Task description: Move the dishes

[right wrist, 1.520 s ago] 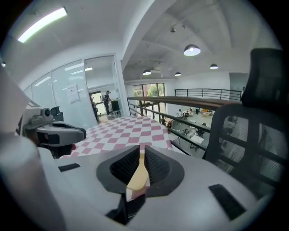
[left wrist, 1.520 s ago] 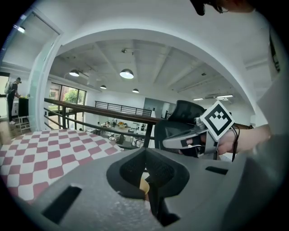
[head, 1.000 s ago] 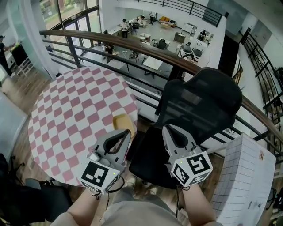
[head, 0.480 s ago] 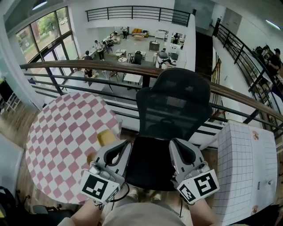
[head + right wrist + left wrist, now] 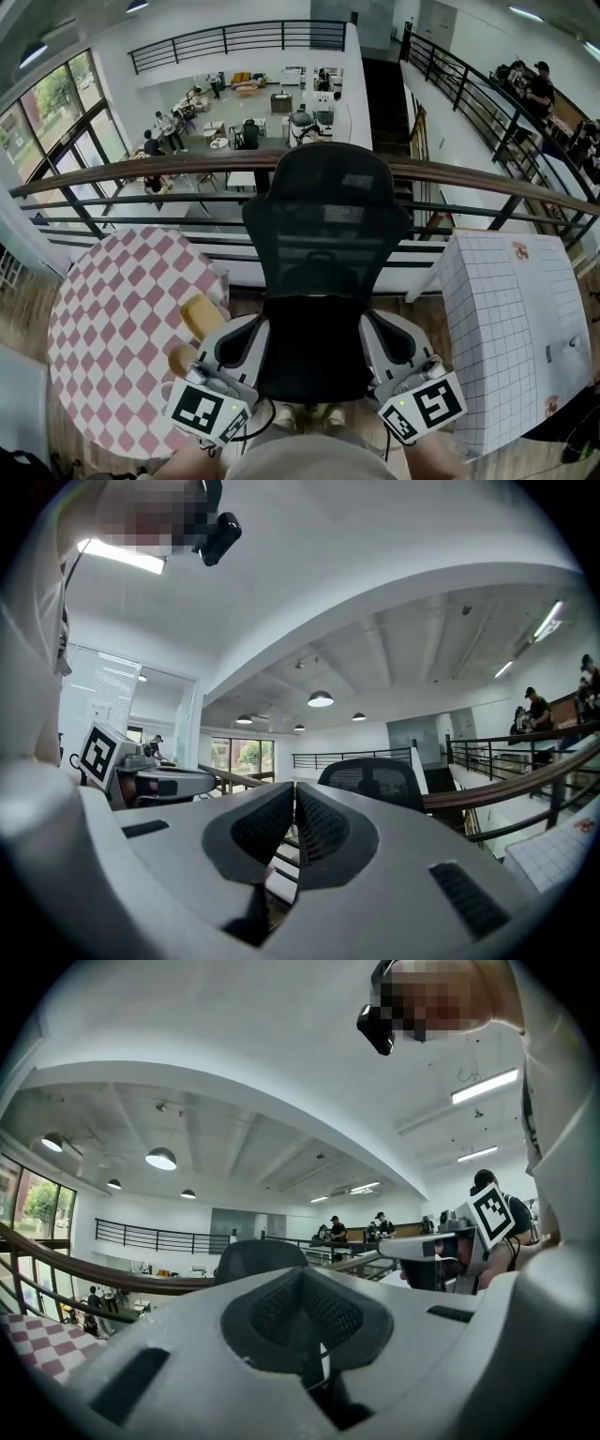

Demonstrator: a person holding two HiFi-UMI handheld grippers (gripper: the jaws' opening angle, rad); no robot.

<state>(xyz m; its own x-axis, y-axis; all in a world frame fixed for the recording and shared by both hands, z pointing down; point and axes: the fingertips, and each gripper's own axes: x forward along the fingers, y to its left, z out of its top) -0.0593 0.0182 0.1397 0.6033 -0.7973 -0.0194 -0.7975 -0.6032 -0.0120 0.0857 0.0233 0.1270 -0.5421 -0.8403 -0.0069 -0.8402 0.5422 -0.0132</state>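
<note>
A yellow rectangular dish and a small brown bowl sit on the right part of the round pink-checked table. My left gripper hovers shut just to the right of them, over the chair's edge, and holds nothing. My right gripper is level beside it. Its jaws have just been closing and now stand shut with nothing between them. In the left gripper view the pads meet. In the right gripper view the pads touch too.
A black mesh office chair stands straight ahead between the grippers. A white grid-patterned table is at the right. A wooden-topped railing runs behind everything, over a drop to a lower floor with people and desks.
The view has swung right. The checked table slid left, the chair came to the centre and the white table came fully into view. Both grippers moved along, still side by side.
</note>
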